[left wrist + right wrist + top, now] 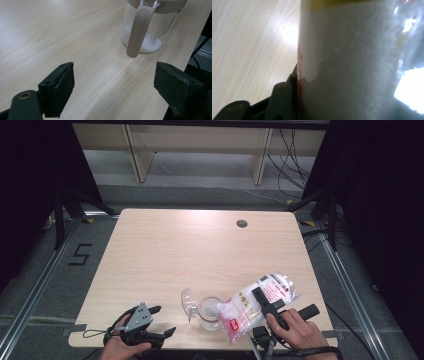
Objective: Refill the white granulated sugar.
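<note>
We grip a clear plastic bag of white granules (257, 305) in our right gripper (264, 306), its jaws clamped across the bag's middle, tilting it so one end hangs over the glass jar (210, 312) near the table's (200, 250) front edge. The jar's hinged lid (188, 301) stands open. Our left gripper (160, 320) rests on the table, jaws wide apart and empty, just left of the jar.

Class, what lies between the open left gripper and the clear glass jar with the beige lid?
Only bare wooden table lies between the left gripper and the jar, per the left gripper view.
</note>
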